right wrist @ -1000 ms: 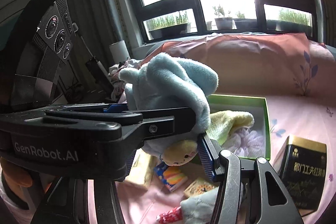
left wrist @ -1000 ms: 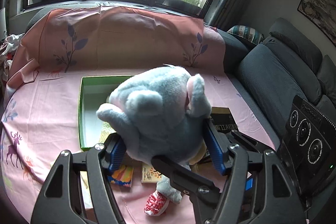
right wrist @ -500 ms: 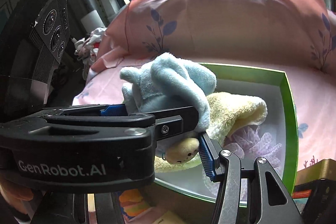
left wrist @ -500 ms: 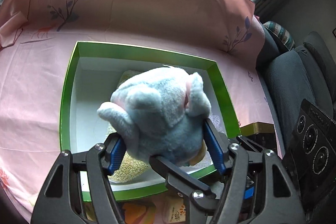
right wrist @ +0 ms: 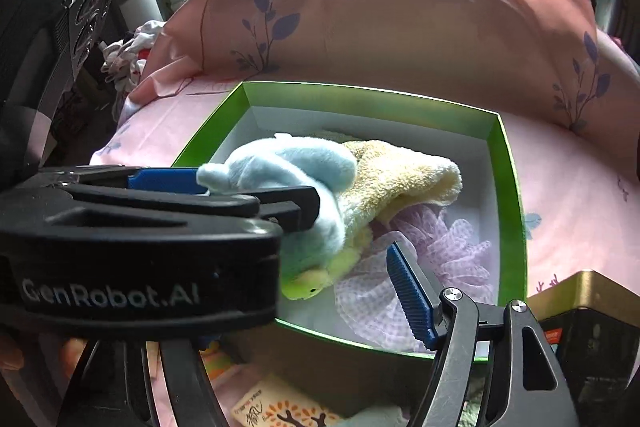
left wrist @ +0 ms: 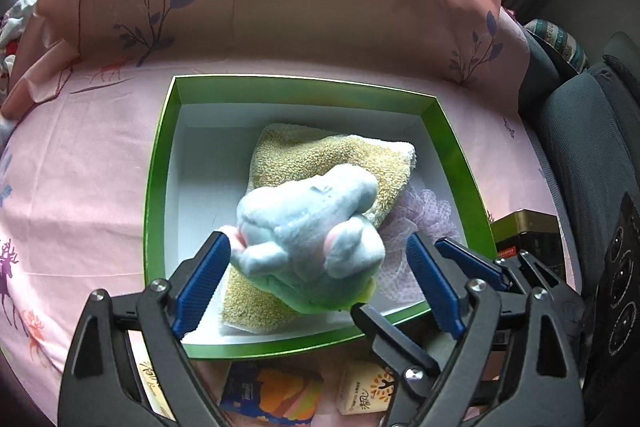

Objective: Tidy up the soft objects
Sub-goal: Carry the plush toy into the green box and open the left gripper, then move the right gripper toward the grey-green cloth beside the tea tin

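The pale blue plush toy (left wrist: 308, 227) lies inside the open green cardboard box with white interior (left wrist: 158, 187), on top of the folded yellow terry towel (left wrist: 320, 155), toward the box's near edge. A lilac mesh bath pouf (right wrist: 452, 243) sits beside the towel against the box's right wall. The box rests on the pink printed cloth (left wrist: 80, 167) that covers the surface.

The left gripper (left wrist: 320, 279) is over the near edge of the box with its jaws opening; the blue pads (left wrist: 202, 279) stand clear of the toy on the right side and at or just beside it on the left, so the toy is between them but not clamped.

The right gripper (right wrist: 320, 247) reaches in from the near right corner, its jaws likewise opening. Its right pad (right wrist: 408, 291) is apart from the toy, above the pouf.

Small printed cartons (left wrist: 364, 387) lie on the cloth just outside the near edge, and a dark tin with gold lid (right wrist: 576, 311) stands past the right wall
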`<state>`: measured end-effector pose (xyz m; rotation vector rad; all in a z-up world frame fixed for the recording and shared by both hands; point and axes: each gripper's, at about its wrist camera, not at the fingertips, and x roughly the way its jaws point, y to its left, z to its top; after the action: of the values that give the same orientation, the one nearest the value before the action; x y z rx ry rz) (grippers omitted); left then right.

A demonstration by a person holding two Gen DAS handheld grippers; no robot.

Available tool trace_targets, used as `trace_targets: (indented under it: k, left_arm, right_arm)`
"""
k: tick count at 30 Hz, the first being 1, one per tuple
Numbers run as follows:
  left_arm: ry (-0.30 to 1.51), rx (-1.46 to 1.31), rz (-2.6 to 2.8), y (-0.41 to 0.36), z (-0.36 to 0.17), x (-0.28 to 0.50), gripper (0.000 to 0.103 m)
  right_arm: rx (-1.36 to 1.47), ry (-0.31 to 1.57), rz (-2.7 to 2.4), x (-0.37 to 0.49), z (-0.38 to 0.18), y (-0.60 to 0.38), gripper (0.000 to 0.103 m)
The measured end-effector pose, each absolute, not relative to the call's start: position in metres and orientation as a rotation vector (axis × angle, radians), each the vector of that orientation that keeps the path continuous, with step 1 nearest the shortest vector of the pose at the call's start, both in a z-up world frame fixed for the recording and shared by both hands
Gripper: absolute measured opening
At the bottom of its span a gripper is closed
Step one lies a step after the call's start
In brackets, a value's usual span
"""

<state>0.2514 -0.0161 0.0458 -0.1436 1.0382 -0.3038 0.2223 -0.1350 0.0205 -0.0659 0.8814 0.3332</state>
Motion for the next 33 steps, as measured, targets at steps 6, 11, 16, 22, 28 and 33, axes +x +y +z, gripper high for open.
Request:
trace_targets:
  k: [6, 11, 16, 22, 28, 33]
  left_arm:
    - [0.938, -0.075, -0.270, -0.009, 0.079, 0.205, 0.102]
    - [0.889, -0.039, -0.248, -0.010, 0.095, 0.165, 0.102]
    - [0.913, -0.037, -0.258, -0.007, 0.089, 0.119, 0.102]
    - [0.915, -0.023, -0.227, -0.006, 0.078, 0.072, 0.102]
    - [0.920, -0.017, -0.189, -0.005, 0.064, 0.042, 0.102]
    - [0.923, -0.008, -0.144, -0.003, 0.056, 0.029, 0.102]
  right_arm:
    - [-0.083, 0.818, 0.254, 0.172, 0.045, -0.156, 0.073]
    - [-0.043, 0.779, 0.194, 0.131, 0.063, -0.172, 0.084]
    - [-0.033, 0.731, 0.129, 0.087, 0.075, -0.190, 0.089]
    - [0.010, 0.716, 0.076, 0.045, 0.076, -0.206, 0.089]
    - [0.069, 0.741, 0.071, 0.022, 0.066, -0.215, 0.090]
    - [0.076, 0.752, 0.076, 0.011, 0.060, -0.215, 0.090]
